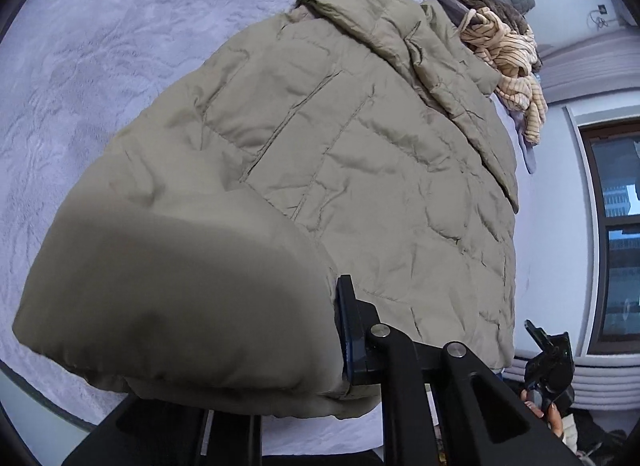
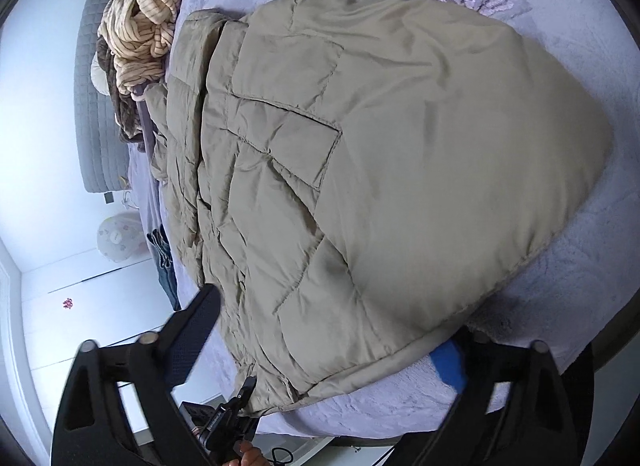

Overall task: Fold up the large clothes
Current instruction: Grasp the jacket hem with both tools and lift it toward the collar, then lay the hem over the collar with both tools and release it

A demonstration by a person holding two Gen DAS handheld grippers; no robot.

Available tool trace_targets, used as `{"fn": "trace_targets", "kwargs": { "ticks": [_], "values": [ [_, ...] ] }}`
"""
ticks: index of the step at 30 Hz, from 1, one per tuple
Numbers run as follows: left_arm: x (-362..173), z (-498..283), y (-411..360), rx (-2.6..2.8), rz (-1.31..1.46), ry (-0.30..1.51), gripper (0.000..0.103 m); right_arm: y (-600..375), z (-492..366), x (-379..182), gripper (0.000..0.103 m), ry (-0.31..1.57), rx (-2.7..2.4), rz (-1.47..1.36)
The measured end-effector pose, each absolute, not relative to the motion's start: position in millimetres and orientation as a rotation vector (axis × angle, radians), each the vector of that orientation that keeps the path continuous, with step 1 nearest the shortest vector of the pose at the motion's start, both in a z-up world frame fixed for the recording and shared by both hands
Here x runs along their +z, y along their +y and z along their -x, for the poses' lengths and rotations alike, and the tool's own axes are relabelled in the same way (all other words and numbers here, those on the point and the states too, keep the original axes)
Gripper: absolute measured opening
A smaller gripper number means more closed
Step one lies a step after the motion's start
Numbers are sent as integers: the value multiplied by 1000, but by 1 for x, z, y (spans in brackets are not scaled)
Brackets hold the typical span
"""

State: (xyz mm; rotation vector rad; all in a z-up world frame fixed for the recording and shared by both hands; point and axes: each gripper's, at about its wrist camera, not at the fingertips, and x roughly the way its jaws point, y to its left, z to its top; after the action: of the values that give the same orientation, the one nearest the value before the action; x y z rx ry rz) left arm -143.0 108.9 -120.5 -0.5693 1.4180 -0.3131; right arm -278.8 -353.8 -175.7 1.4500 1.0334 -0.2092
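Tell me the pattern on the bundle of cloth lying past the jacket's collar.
Cream with thin dark stripes; right wrist view shows it best.

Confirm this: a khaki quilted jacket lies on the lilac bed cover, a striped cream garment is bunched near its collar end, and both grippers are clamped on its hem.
Not both. In the right wrist view the right gripper stands open around the jacket hem. The left gripper does clamp it. The striped garment and bed cover are as stated.

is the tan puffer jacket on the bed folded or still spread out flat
Partly folded. The jacket has a smooth panel doubled over its quilted side, and a sleeve lies folded across it near the collar.
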Motion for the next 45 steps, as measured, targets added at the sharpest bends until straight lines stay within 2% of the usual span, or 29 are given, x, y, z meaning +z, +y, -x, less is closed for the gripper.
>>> {"fn": "trace_targets", "kwargs": {
  "ticks": [2, 3, 5, 9, 15, 21, 26, 32, 45],
  "values": [
    [-110, 141, 108, -322, 534, 1397, 17, -357, 277, -180, 28, 1051, -209, -1469],
    [-105, 139, 107, -325, 514, 1391, 17, -360, 276, -182, 19, 1062, -216, -1468],
    [-94, 134, 106, -332, 484, 1374, 13, -363, 274, -180, 11, 1067, -213, -1457],
    [-64, 117, 103, -354, 460, 1305, 12, -366, 255, -155, 9, 1056, -144, -1362],
    [-4, 66, 92, -354, 449, 1164, 12, -376, 192, -86, 9, 1015, -17, -1102],
    [59, -10, 61, -363, 360, 1041, 12, -396, 106, -16, 9, 944, 87, -908],
    [77, -76, 36, -314, 284, 1004, 12, -416, 23, 18, 9, 937, 138, -836],
    [36, -149, 25, -200, 290, 1091, 12, -426, -56, -10, 9, 1000, 131, -870],
    [-119, -244, -6, -119, 188, 1264, 12, -439, -158, -152, 9, 1128, -19, -887]
  ]
}}
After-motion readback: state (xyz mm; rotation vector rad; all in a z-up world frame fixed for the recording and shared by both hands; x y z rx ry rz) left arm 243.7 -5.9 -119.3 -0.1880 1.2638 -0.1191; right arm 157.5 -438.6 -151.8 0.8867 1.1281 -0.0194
